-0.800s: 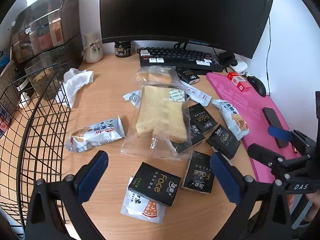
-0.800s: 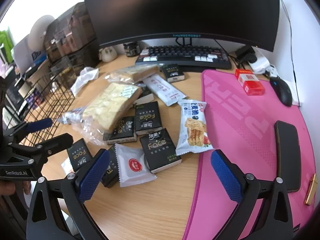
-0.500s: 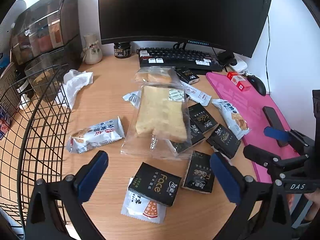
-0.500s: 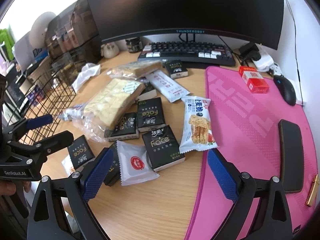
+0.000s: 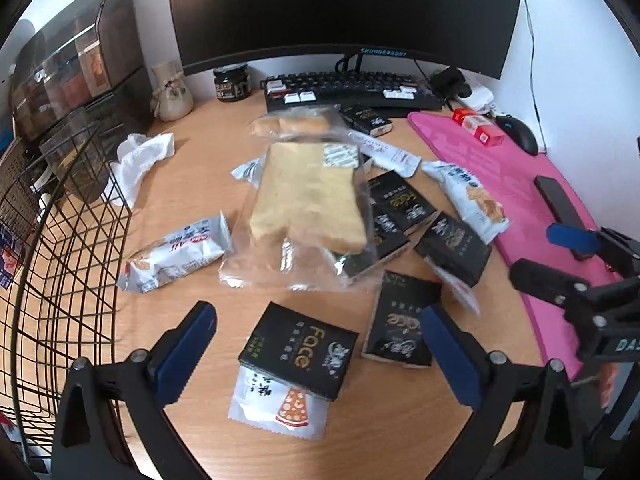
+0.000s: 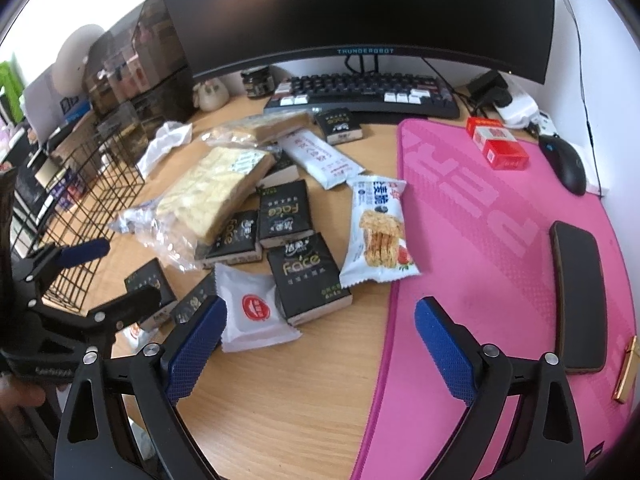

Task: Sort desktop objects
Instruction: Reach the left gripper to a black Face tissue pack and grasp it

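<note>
Snack packs lie scattered on the wooden desk. A clear bag of bread (image 5: 308, 208) lies in the middle, and shows in the right wrist view (image 6: 212, 196). Several black "Face" boxes lie around it, one (image 5: 300, 350) between my left fingers' line, another (image 6: 306, 276) ahead of my right gripper. A white wafer pack (image 6: 378, 230) lies by the pink mat. A white sachet (image 6: 250, 306) lies near my right gripper's left finger. My left gripper (image 5: 318, 354) is open and empty above the desk. My right gripper (image 6: 318, 344) is open and empty.
A black wire basket (image 5: 60, 264) stands at the left. A pink desk mat (image 6: 500, 240) carries a phone (image 6: 576, 296), a red box (image 6: 498, 148) and a mouse (image 6: 568, 164). Keyboard (image 6: 368, 96), monitor and storage boxes stand at the back.
Both grippers have moved forward and lower toward the snack pile. Both stay open and empty. Nothing on the desk has moved.
</note>
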`<state>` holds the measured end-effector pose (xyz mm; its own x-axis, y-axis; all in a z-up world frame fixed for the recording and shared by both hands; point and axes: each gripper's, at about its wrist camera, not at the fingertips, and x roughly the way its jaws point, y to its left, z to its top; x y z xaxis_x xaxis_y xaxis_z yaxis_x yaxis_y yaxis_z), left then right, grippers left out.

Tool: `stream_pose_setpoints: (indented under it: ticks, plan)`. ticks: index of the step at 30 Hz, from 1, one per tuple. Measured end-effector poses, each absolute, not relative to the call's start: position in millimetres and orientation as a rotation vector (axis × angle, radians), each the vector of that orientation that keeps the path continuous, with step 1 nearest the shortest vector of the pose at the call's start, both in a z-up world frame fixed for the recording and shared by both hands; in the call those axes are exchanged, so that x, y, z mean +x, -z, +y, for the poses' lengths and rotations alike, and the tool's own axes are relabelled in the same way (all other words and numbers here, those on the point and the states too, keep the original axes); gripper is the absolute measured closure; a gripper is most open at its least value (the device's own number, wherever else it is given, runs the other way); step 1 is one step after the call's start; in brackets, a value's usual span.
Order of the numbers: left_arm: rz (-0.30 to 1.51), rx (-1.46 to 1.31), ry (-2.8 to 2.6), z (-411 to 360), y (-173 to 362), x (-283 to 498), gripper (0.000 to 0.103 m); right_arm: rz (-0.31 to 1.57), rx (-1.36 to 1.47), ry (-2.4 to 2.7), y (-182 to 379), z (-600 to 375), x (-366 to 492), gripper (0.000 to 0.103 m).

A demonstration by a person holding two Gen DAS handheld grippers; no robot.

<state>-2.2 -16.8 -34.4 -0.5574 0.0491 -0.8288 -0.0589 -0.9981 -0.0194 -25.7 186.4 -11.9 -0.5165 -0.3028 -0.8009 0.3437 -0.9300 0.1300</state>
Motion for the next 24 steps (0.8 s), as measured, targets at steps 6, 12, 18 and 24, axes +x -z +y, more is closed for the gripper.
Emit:
stream_pose_setpoints:
  ticks: [6, 12, 18, 24]
  plan:
    - [0.014, -1.520, -2.716, -26, 54, 0, 0.001, 0.058, 1.310, 2.428, 23, 184, -28, 0.007]
    - [-0.024, -1.555, -2.708, -36, 71, -8, 0.001, 0.073, 1.335, 2.395, 33, 176, -33, 0.007]
    - [-0.028, -1.526, -2.679, -39, 72, -7, 0.002, 0.057, 1.362, 2.391, 39, 177, -41, 0.007]
    - [-0.023, -1.529, -2.671, -44, 66, 0, 0.002, 0.069, 1.362, 2.384, 38, 173, -42, 0.007]
